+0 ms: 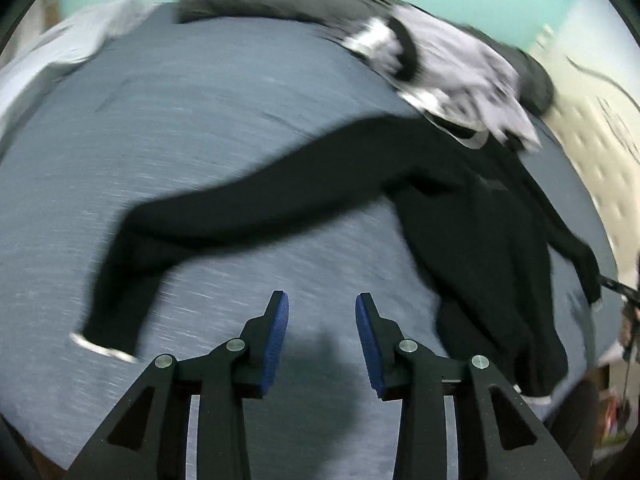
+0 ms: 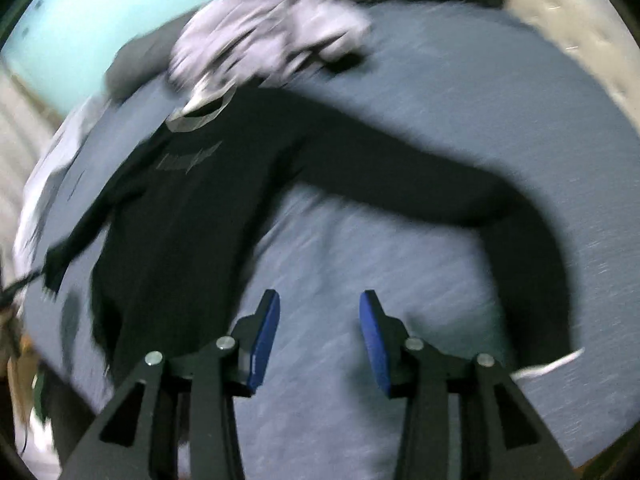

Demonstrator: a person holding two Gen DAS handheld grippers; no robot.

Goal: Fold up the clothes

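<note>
Sweatshirt (image 1: 480, 216) is laid out front-up on the blue-grey bedspread (image 1: 200, 128), both sleeves flung wide, collar pointing toward the pile of lilac and black-and-white clothes (image 1: 460, 68) at the far side. From your left gripper (image 1: 322, 308) the near sleeve (image 1: 208, 216) runs out across the bed and bends down to a pale cuff (image 1: 104, 346). From your right gripper (image 2: 320, 306) the other sleeve (image 2: 460, 192) does the same thing on its side, cuff (image 2: 548, 366) ending near the right finger.

Both tools are spread wide with nothing between the blue pads (image 1: 276, 332), hovering over bare bedspread between body and sleeve. Both views are pretty motion-smeared, so take the fine details loosely.

My guess is the step in hand is the sleeves: bring each one in across the chest before folding the body. A few tips:

- Grab at the cuff, not mid-sleeve. You get control of the whole length and it won't twist.
- Pinch only the sleeve fabric. The bedspread is soft and easy to catch along with it, so come in low and flat, then lift a touch before dragging.
- Lay each sleeve straight across the chest so the fold line sits at the shoulder seam.
- The hem on the bed-edge side looks rumpled and seems to hang over a bit. Tug it flat first or the final fold comes out lumpy.
- Keep clear of that lilac pile touching the collar.
</note>
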